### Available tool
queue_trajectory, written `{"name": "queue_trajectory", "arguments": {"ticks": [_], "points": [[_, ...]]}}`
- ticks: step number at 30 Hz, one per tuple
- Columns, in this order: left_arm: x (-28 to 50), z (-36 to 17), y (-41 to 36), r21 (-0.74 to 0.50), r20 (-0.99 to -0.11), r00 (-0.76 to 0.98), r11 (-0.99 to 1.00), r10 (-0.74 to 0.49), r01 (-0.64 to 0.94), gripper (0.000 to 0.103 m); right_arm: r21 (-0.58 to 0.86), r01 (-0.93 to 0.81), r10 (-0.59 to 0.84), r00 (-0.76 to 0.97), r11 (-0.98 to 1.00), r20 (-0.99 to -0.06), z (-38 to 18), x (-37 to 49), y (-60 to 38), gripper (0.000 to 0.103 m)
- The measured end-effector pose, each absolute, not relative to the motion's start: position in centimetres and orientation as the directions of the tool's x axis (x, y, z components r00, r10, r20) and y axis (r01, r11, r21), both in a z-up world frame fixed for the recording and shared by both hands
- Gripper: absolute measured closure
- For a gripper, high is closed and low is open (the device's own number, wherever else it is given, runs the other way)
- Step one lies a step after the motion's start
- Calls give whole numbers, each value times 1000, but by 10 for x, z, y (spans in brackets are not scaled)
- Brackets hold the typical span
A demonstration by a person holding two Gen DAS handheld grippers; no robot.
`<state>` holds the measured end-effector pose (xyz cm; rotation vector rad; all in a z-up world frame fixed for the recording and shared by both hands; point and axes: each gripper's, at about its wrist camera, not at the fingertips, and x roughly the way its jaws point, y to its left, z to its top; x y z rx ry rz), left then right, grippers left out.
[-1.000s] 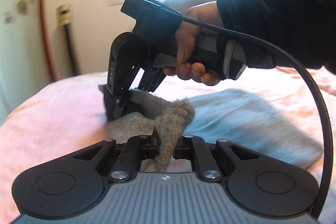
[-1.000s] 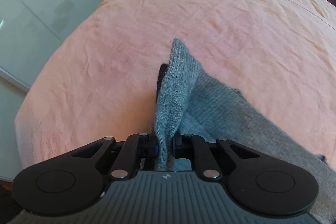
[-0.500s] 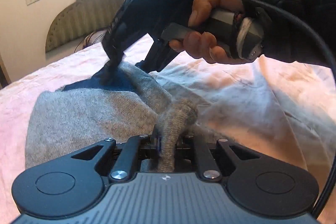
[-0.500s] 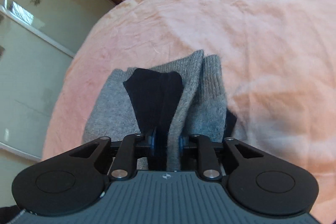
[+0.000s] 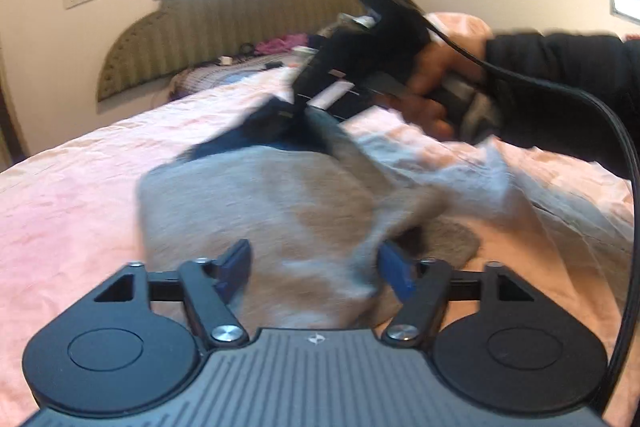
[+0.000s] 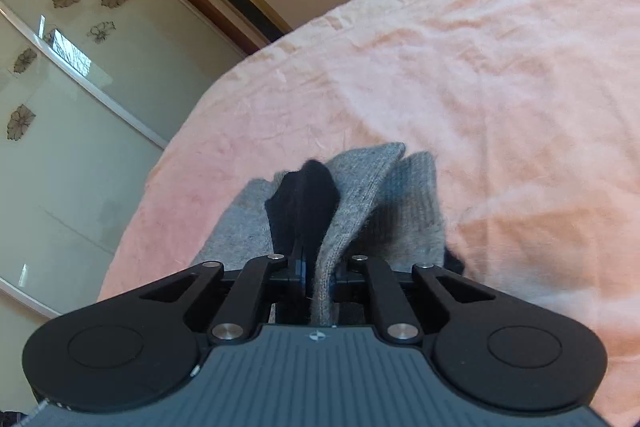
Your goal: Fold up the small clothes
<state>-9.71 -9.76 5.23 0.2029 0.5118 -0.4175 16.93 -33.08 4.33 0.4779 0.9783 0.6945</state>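
Observation:
A small grey knit garment point(image 5: 260, 195) with a dark navy part lies folded on the pink bed sheet point(image 5: 80, 187). My left gripper point(image 5: 316, 267) hangs just over its near edge. Its jaws are opening wide, and the cloth lies loose between the blue pads point(image 5: 236, 263). A hand in a black sleeve point(image 5: 560, 87) holds my right gripper point(image 5: 296, 115) at the garment's far edge. In the right wrist view the right gripper point(image 6: 320, 267) is closing, and a grey fold of the garment point(image 6: 360, 195) is pinched between its jaws, with the navy part beside it.
A padded olive headboard point(image 5: 240, 7) stands at the far end of the bed, with small clutter point(image 5: 276, 47) before it. The right gripper's black cable point(image 5: 616, 155) loops down on the right. Glass sliding doors point(image 6: 60, 107) stand beyond the bed's edge.
My left jaws have sprung apart and let go of the grey fold. The right gripper carried its fold across the garment and now rests lower, still gripping cloth.

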Motion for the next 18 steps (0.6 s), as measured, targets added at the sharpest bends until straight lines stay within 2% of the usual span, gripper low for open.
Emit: {"name": "queue_trajectory", "arguments": {"ticks": [2, 4, 6, 8, 11, 13, 16, 18], "points": [[-94, 54, -78, 54, -492, 811, 919, -316, 390, 23, 672, -263, 718, 340, 692, -607, 26, 169, -337, 86], [-85, 58, -60, 20, -496, 819, 939, -288, 342, 23, 737, -228, 759, 356, 637, -545, 28, 162, -350, 69], [-72, 64, -41, -40, -499, 824, 957, -267, 286, 22, 779, -227, 778, 430, 584, -458, 40, 150, -366, 22], [-53, 67, -17, -164, -511, 814, 960, -278, 225, 20, 779, -237, 764, 490, 581, -420, 48, 145, -378, 11], [-5, 61, 12, -464, -530, 751, 876, -393, 131, 19, 736, -187, 721, 458, 651, -521, 40, 162, -373, 14], [38, 48, 20, -623, -546, 679, 780, -491, 63, 19, 708, -177, 703, 420, 684, -574, 31, 169, -361, 14], [86, 23, 17, -735, -561, 590, 677, -581, -33, 20, 695, -203, 705, 409, 689, -579, 25, 173, -345, 14], [103, 9, 9, -785, -526, 551, 620, -648, -21, 24, 696, -202, 702, 427, 689, -570, 23, 174, -339, 15]]}}
